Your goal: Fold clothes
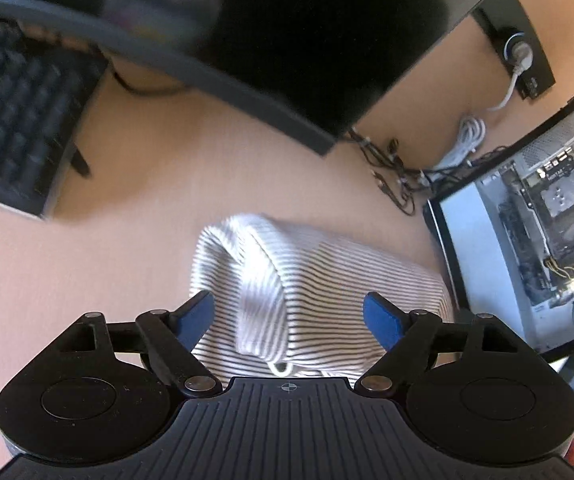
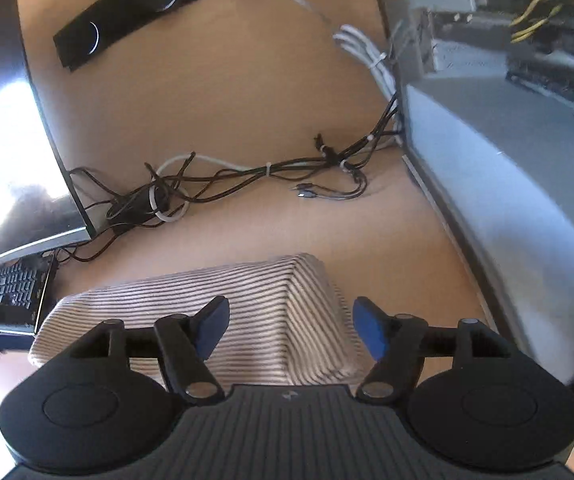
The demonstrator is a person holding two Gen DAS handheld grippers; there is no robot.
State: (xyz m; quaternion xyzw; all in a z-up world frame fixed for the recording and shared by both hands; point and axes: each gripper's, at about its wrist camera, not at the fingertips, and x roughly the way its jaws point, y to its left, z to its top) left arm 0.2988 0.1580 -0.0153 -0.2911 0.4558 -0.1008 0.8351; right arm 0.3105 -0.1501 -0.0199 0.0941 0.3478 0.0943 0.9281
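Note:
A white garment with thin dark stripes [image 1: 311,288] lies folded into a compact bundle on the light wooden desk [image 1: 135,184]. My left gripper [image 1: 289,316] is open just above its near side, blue pads spread and empty. In the right wrist view the same striped bundle [image 2: 223,300] lies below my right gripper [image 2: 291,330], which is open and empty above its right end. A drawstring loop [image 1: 281,368] of the garment shows near the left gripper's base.
A black keyboard [image 1: 15,112] lies at the left and a dark monitor [image 1: 327,40] stands behind the garment. An open computer case [image 1: 527,232] stands at the right, close to the bundle. Tangled cables [image 2: 215,184] and a black speaker bar [image 2: 127,12] lie behind it.

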